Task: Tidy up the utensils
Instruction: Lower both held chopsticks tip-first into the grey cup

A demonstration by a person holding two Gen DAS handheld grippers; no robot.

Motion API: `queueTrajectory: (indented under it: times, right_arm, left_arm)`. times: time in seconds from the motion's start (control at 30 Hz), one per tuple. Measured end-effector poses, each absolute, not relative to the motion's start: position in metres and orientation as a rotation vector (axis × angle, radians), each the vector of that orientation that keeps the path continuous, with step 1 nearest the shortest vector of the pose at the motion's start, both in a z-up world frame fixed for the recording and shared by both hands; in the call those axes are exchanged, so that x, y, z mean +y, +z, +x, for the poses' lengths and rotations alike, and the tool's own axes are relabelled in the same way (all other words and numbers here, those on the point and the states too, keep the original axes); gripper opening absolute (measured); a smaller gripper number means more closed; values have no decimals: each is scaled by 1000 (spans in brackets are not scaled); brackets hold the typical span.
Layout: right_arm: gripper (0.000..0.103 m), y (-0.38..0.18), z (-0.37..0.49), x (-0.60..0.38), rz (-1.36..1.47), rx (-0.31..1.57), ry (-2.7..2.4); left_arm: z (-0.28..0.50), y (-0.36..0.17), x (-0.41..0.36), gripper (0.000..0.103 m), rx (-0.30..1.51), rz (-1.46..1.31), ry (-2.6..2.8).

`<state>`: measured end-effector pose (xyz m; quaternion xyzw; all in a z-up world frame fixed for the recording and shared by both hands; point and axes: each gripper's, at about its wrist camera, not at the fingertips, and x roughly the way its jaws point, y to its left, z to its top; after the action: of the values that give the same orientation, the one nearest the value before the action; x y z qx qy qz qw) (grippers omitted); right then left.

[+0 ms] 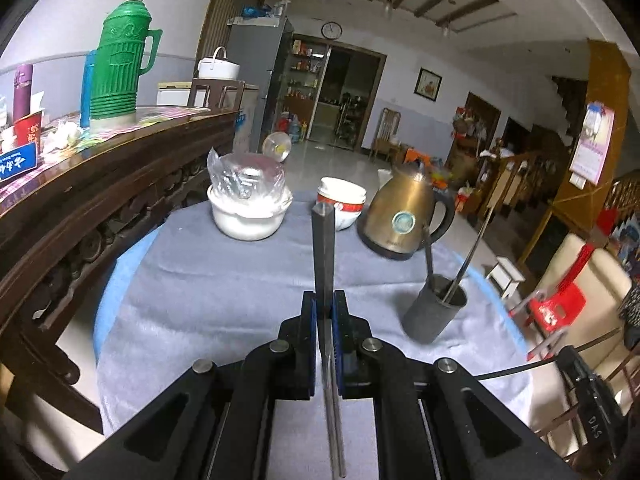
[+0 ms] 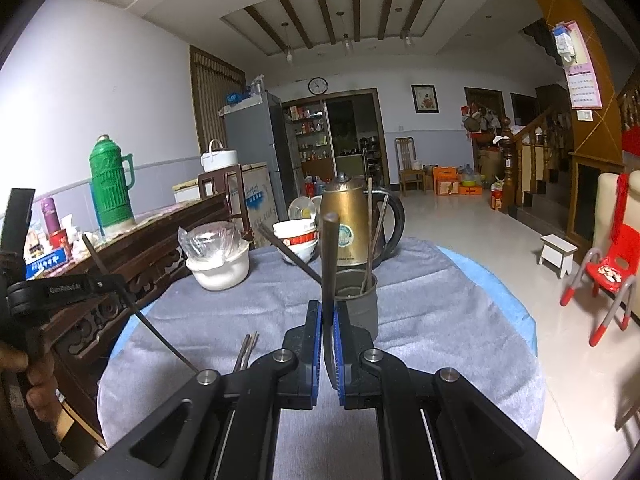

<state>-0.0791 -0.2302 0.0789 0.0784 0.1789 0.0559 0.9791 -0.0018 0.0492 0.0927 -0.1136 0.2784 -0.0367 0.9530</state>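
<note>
Grey cloth (image 2: 440, 320) covers the round table, with a white pot (image 2: 218, 270), stacked bowls (image 2: 298, 242) and a brass kettle (image 2: 348, 224) at its far edge and a dark cup (image 2: 358, 304) standing nearer, already holding a few utensils. The coming move turns on the cup: in the right wrist view it sits just beyond the right gripper (image 2: 328, 320) and a little to its right, mouth up, close enough that the fingertips nearly frame its rim. That gripper is clamped on a dark chopstick (image 2: 330, 264), whose long axis runs straight out from the fingers and upward, so its far end stands above and just left of the cup mouth. The left gripper (image 1: 327, 308) is likewise closed on its own chopsticks (image 1: 323, 256), which point forward toward the bowls; from that side the cup (image 1: 436, 312) lies well off to the right, leaning in the fisheye. So the right hand looks the nearer of the two and seems better placed to drop its piece in. A loose pair (image 2: 246, 350) of metal sticks lies on the cloth just left of the right gripper. The right gripper is held low and level over the near table edge; the left, seen at the far left of the right wrist view, is raised beside the table with its sticks slanting down.
</note>
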Motion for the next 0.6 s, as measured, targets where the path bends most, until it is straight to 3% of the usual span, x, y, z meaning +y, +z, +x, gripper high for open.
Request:
queueTrajectory:
  times: [0.2,0.6]
  right_arm:
    - [6,83,-74,-238,178,362,128]
    - [6,146,-28,-265,198,243,129]
  left_arm:
    - [6,95,41,7,580,-273,-130]
    - [52,167,-22,7,413,-254,-316]
